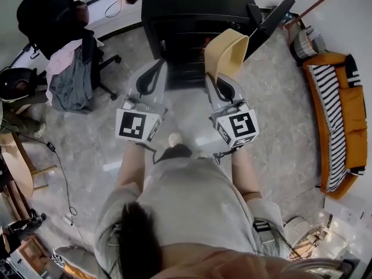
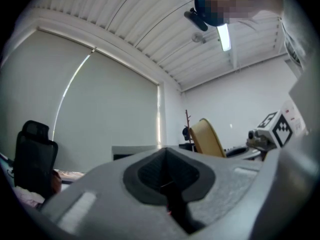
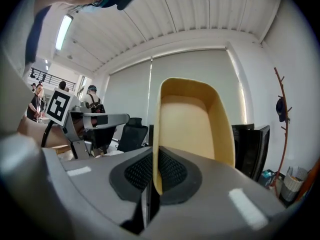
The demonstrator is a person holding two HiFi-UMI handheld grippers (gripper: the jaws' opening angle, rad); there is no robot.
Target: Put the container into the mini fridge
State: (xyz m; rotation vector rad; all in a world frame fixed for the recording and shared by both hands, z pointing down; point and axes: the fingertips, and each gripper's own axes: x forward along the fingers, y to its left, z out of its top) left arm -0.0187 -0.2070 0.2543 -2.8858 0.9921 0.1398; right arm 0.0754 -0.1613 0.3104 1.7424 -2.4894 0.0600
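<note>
yellow container (image 1: 228,50) clamped in right gripper (image 1: 223,88), left gripper (image 1: 151,81) closed empty, facing black mini fridge (image 1: 192,7), office chair (image 1: 51,15) leftward

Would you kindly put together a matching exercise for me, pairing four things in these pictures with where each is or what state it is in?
Things:
1. pale yellow plastic container
2. black mini fridge
3. left gripper
4. orange sofa

Places or states:
A. jaws together, nothing between them
B. at the right edge of the head view
C. door swung open
D. clamped by its wall in the right gripper

Pairs: 1-D; 2-C; 3-A; 4-B
</note>
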